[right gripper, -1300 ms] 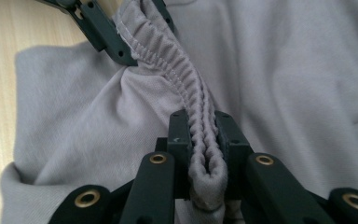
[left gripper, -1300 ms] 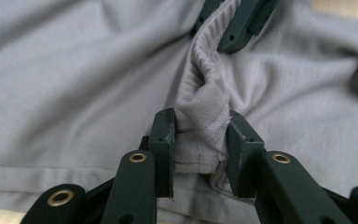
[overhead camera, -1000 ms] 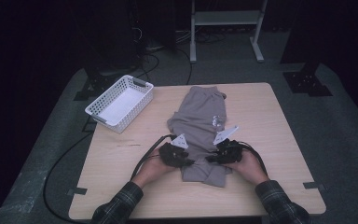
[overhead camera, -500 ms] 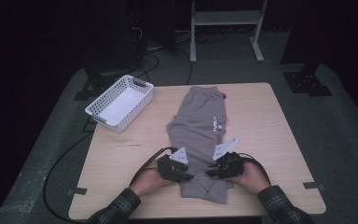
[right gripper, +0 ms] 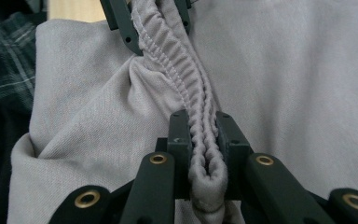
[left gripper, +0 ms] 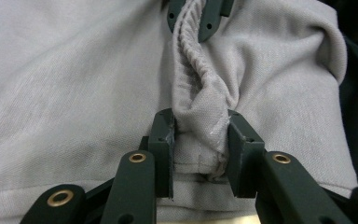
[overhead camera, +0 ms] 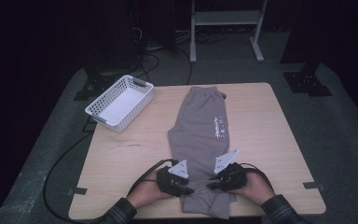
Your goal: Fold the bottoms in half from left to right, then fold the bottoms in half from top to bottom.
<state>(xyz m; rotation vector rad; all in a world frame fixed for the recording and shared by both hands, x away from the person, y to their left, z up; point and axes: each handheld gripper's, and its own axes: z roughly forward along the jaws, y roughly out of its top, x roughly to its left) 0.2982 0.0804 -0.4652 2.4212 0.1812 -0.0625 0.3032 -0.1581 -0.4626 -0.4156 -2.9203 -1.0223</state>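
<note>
I am pinching the grey pants at the frame's bottom middle with my left gripper and right gripper. The white basket, upper left, is sitting empty.

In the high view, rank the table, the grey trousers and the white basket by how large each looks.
1. Table, largest.
2. Grey trousers.
3. White basket, smallest; it sits no nearer the camera than the trousers, so the order looks safe.

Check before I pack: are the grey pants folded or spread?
Spread: the grey pants lie full length along the table, hem end gripped.
</note>
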